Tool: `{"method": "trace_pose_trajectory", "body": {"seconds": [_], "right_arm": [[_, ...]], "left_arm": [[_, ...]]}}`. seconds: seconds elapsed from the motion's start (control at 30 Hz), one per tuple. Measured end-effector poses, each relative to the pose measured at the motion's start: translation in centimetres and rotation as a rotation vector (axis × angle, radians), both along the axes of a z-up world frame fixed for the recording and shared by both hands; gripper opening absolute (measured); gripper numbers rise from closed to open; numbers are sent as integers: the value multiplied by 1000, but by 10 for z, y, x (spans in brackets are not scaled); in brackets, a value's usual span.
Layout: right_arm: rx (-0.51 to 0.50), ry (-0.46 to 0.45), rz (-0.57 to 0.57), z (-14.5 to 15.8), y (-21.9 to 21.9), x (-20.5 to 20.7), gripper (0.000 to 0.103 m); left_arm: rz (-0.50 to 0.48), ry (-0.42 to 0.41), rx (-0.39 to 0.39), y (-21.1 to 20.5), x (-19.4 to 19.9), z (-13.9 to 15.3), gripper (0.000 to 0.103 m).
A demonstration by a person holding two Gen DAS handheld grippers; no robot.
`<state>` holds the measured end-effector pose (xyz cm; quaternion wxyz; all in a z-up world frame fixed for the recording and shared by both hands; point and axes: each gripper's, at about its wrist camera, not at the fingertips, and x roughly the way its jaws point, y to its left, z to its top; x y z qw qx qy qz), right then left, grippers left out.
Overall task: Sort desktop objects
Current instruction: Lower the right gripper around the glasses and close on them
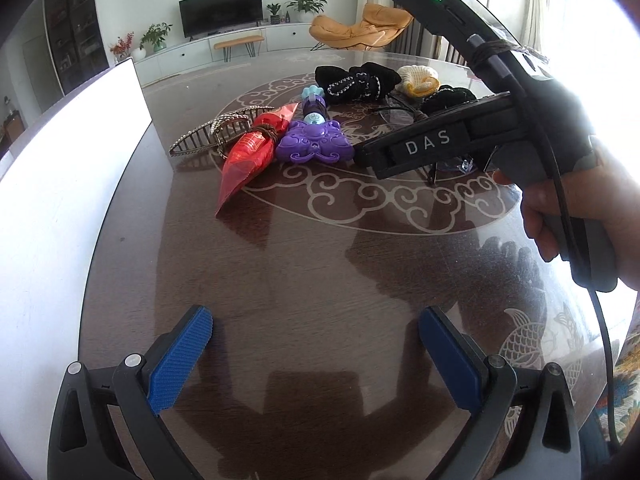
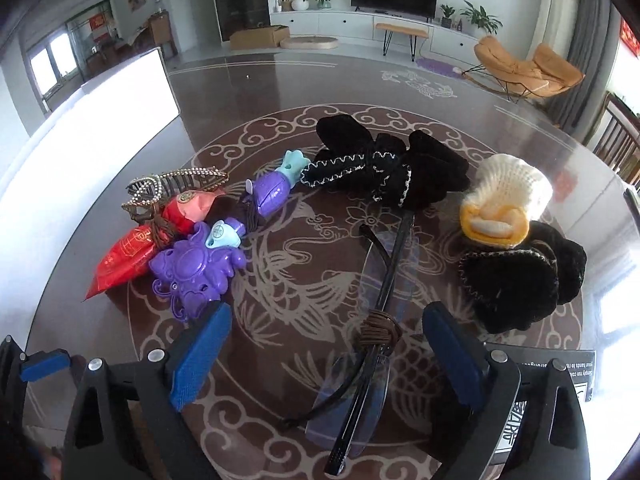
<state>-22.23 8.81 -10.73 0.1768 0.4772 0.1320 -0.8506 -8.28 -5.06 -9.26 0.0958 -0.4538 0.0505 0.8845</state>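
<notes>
Right gripper (image 2: 326, 364): jaws spread wide, gripping nothing, low over the table's middle.
Folded eyeglasses (image 2: 376, 344): lying between the blue pads, a brown cord wound round the frame; whether the pads touch them cannot be told.
Left gripper (image 1: 316, 354): jaws wide apart above bare dark wood near the table's (image 1: 304, 248) near edge, well short of the pile.
Purple toy (image 2: 196, 268): just beyond the right gripper's left pad, touching a red packet (image 2: 124, 258).
Rhinestone hair clip (image 2: 176, 184): behind the packet, toward the table's left edge.
Black velvet bow (image 2: 384, 168): past the glasses, mid-table.
Knitted cream-and-yellow piece (image 2: 506, 200): right of the bow, against a second black bow (image 2: 520, 276).
Hand (image 1: 576, 208): holding the right gripper's handle.
</notes>
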Motion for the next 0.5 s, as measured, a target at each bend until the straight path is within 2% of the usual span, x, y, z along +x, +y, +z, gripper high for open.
{"method": "trace_pose_trajectory", "body": {"seconds": [0.13,0.17,0.3,0.37,0.5], "right_arm": [[-45,3,39,3,2,13,101],[-93,-20,57,2,5,13,99],[-214,-14,135,9,10,23,98],[-253,-15,103,9,16,20,98],[-208,-5,-21,6,25,9,98]], "left_arm": [[-11,-2,-1,0,1,0,103],[-9,1,1,0,1,0,103],[0,12,3,-1,2,-2,103],[3,14,3,-1,2,-2,103],[8,16,4,0,2,-2,103]]}}
